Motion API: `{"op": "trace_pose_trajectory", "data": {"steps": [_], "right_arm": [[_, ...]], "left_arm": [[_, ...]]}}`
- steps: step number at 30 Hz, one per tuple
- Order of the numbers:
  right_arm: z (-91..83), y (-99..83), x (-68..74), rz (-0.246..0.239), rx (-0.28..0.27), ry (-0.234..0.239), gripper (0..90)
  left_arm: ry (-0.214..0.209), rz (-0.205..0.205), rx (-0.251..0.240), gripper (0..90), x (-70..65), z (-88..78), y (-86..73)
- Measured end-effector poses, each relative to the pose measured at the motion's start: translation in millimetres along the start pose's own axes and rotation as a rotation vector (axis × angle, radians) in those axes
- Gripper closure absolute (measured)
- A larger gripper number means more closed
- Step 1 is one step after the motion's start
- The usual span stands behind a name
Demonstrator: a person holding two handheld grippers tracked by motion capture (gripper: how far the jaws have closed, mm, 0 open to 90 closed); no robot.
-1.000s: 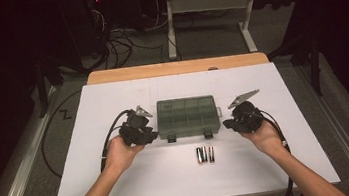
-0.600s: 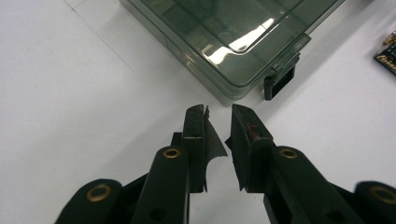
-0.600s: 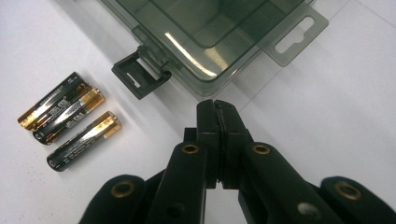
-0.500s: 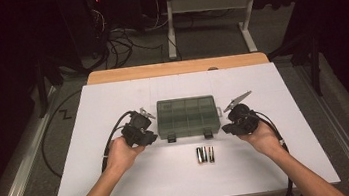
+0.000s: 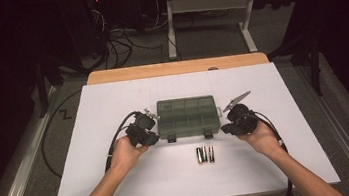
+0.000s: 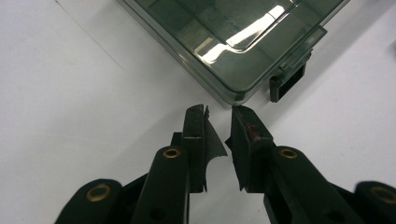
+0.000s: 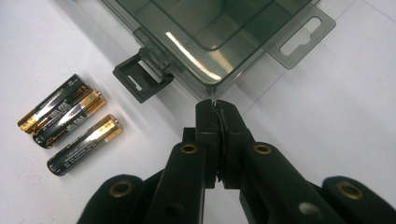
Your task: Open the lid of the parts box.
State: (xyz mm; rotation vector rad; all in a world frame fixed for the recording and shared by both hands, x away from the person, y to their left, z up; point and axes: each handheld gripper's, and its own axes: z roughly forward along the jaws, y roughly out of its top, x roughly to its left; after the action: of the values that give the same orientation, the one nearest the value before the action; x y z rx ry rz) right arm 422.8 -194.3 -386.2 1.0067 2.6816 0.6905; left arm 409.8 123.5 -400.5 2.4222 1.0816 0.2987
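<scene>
Showing a white-covered bench [image 5: 122, 185] with a strip of bare light wood [image 5: 179, 67] along its far edge, set in a dim room. Beyond the bench, grey floor, a tangle of black cables [image 5: 115, 40] and the white metal legs of another frame [image 5: 201, 4]; to the left, on the floor, a pale metal rail [image 5: 20, 167].

Lying at mid-bench, lid down: a translucent grey-green plastic compartment box [image 5: 187, 116], with two dark latches on its near edge, the right-hand latch [image 7: 140, 77] sticking out over the white surface. Just in front of the box, apart from it, three black-and-gold cylindrical batteries [image 5: 205, 153] laid side by side.

Left tool [image 6: 218, 114] held low at the box's near left corner, tips just short of the wall and not touching; released, jaws having just been closing down to a narrow gap, nothing between them. Right tool [image 7: 217, 106] held at the box's near right corner, tips just beside the lid's edge; clenched, jaws pressed flat together, grasping nothing. Both forearms entering from the near edge, one hand behind each tool, a black cable trailing from each across the white surface.
</scene>
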Motion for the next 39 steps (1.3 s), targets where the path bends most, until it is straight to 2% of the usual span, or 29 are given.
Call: {"op": "trace_pose_trajectory", "data": {"steps": [13, 16, 18, 26, 29, 36, 39], "right_arm": [[3.6, 2.3, 1.3, -0.011, 0.004, 0.005, 89.7], [2.6, 1.7, 1.5, 0.012, 0.002, 0.003, 89.7], [0.4, 1.5, -0.4, -0.001, -0.016, 0.007, 89.5], [-3.5, 1.5, -1.0, 0.019, -0.045, 0.012, 89.4], [-6.0, 2.2, -1.4, 0.011, -0.062, 0.013, 89.3], [-17.4, 6.8, -3.8, 0.034, -0.117, 0.011, 88.8], [-20.8, 8.9, -5.1, 0.028, -0.133, 0.010, 88.1]], "left_arm": [[-0.004, -0.003, -0.007, 75.3, -0.1, -3.9, -0.9], [-0.007, -0.003, -0.017, 74.7, 0.0, -6.2, -0.9], [-0.011, -0.005, -0.031, 74.3, 0.3, -9.1, -0.2], [-0.001, 0.003, -0.050, 72.9, -1.8, -12.8, 5.1], [0.002, 0.001, -0.061, 71.8, -2.5, -14.1, 6.6], [0.019, -0.002, -0.078, 62.6, -2.2, -16.0, 13.5], [0.038, 0.000, -0.085, 58.6, -2.2, -15.4, 18.2]]}}
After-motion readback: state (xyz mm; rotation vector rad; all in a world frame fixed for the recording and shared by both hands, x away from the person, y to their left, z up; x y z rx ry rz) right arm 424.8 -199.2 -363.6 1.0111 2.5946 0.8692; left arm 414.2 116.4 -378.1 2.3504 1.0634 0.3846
